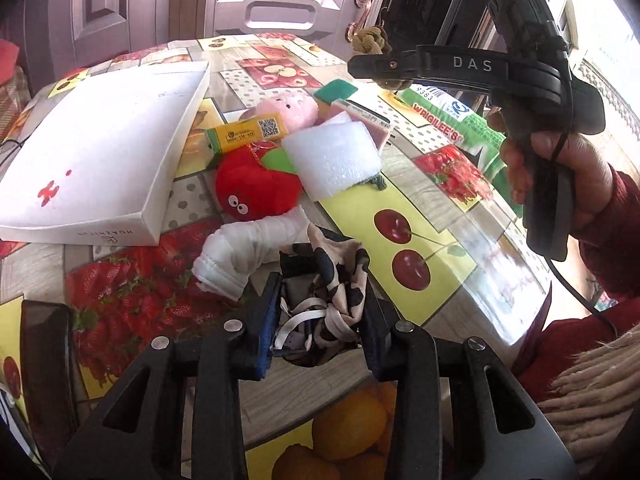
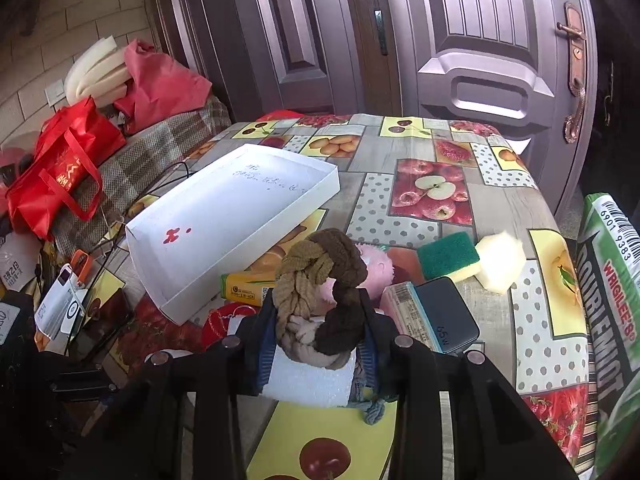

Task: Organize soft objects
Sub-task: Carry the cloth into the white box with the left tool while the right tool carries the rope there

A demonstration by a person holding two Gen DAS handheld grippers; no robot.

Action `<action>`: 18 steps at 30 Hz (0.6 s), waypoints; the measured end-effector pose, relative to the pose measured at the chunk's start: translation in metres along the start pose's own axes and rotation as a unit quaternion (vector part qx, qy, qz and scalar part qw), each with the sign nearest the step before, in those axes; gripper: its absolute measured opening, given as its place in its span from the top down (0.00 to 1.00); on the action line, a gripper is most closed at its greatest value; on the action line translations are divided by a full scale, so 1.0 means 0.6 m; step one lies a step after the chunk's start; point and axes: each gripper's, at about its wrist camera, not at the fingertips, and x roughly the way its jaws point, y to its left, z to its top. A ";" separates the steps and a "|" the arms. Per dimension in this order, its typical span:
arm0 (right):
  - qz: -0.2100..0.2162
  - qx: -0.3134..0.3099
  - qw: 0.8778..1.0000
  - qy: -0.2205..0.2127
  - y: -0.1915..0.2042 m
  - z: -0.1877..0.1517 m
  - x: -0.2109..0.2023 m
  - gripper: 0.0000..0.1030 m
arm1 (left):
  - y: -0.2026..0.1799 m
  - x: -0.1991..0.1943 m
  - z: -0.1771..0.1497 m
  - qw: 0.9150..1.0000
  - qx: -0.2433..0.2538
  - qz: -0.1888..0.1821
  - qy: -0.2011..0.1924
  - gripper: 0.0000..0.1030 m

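black-and-cream patterned cloth [image 1: 324, 280] clamped between the left gripper [image 1: 320, 320] fingers low over the fruit-print table [image 1: 400, 184], right gripper [image 2: 316, 332] pinching a brown braided scrunchie [image 2: 320, 280] above the white foam block [image 2: 312, 380], white box [image 2: 224, 220] empty beside the red plush [image 1: 256, 192]

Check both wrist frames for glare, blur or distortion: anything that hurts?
Left wrist: bright glare on the tablecloth at right washes out the print; fisheye bows the white box; the held patterned cloth is sharp. Right wrist: no glare, dark lower-left corner, door lines curved, knotted brown cloth sharp.
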 end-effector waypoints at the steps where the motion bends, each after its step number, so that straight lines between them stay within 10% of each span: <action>1: 0.001 0.006 1.000 -0.006 -0.001 0.004 -0.007 0.65 | 0.001 -0.008 0.001 1.000 -0.002 0.003 -0.007 0.66; 18: 0.011 -0.006 0.994 -0.104 0.040 0.072 -0.106 0.65 | 0.099 -0.186 0.110 0.972 -0.079 0.147 -0.164 0.66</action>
